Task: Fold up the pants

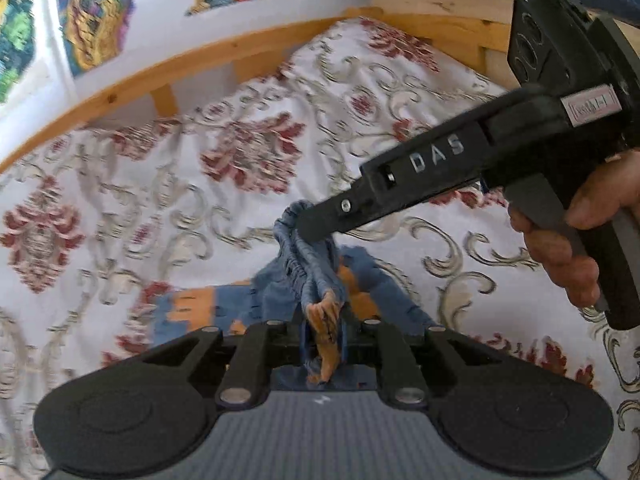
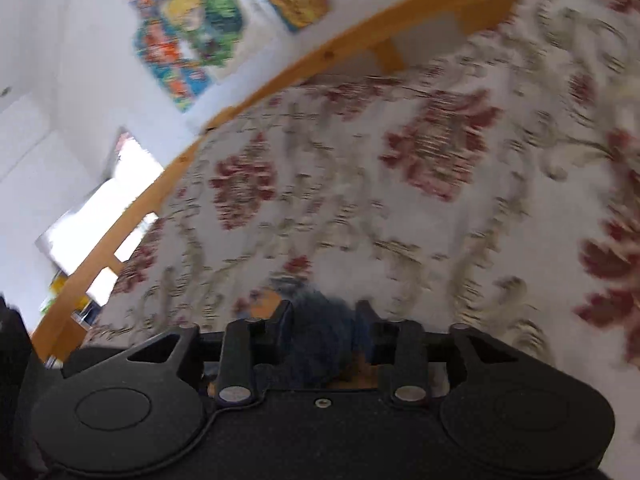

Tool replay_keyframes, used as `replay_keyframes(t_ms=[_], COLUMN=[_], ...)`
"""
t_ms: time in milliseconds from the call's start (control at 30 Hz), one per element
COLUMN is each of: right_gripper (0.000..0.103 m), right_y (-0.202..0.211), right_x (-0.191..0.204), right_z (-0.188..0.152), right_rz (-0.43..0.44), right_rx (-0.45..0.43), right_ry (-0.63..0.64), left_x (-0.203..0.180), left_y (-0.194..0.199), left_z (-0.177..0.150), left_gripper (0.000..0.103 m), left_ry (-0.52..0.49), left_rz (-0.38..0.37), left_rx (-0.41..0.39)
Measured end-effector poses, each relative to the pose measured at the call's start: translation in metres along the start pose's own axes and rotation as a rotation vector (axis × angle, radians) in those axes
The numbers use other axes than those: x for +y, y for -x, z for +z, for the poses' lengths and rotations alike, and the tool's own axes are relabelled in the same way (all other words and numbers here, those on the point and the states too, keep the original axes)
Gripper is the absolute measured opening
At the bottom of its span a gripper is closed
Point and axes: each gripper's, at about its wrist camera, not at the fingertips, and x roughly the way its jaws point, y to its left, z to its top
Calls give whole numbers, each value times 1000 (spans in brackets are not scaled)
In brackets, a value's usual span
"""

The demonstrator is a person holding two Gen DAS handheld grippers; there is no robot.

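The pants (image 1: 240, 300) are blue with orange patches and lie bunched on the bedspread just ahead of my left gripper (image 1: 323, 338). That gripper is shut on a gathered fold of blue and orange cloth. A ribbed blue band rises from there to my right gripper (image 1: 310, 228), which reaches in from the upper right and pinches the band at its tip. A hand (image 1: 568, 248) holds its handle. In the blurred right wrist view, a dark blue wad of the pants (image 2: 324, 320) fills the wide gap between the fingers of the right gripper (image 2: 325, 316).
A white bedspread (image 1: 248, 128) with red and grey flowers covers the bed all around. A wooden bed rail (image 1: 224, 56) runs along the far side against a white wall with colourful pictures (image 1: 96, 20). A bright window (image 2: 100, 216) shows at the left.
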Motion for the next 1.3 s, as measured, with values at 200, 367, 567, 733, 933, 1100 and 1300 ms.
replay_keyframes(t_ms=[200, 367, 567, 733, 933, 1100, 1300], right_gripper=[61, 66, 65, 60, 14, 19, 32], right_y=[14, 21, 34, 14, 3, 8, -3], right_x=[-9, 2, 28, 43, 49, 59, 65], right_z=[-11, -22, -46, -66, -83, -85, -86], right_rz=[-28, -42, -66, -101, -188, -201, -211], right_rx=[-4, 11, 17, 55, 26, 26, 36], right_ry=[-61, -85, -64, -56, -57, -28, -44], left_x=[-8, 4, 48, 93, 136, 162, 167], left_y=[1, 23, 47, 43, 35, 25, -17], left_z=[-18, -26, -47, -63, -58, -26, -7], left_gripper=[46, 57, 63, 63, 64, 71, 64], left_ry=[-25, 17, 108, 218, 326, 314, 224], left_rz=[-97, -187, -147, -114, -199, -231, -212], left_rx=[-34, -89, -116, -52, -55, -104, -28])
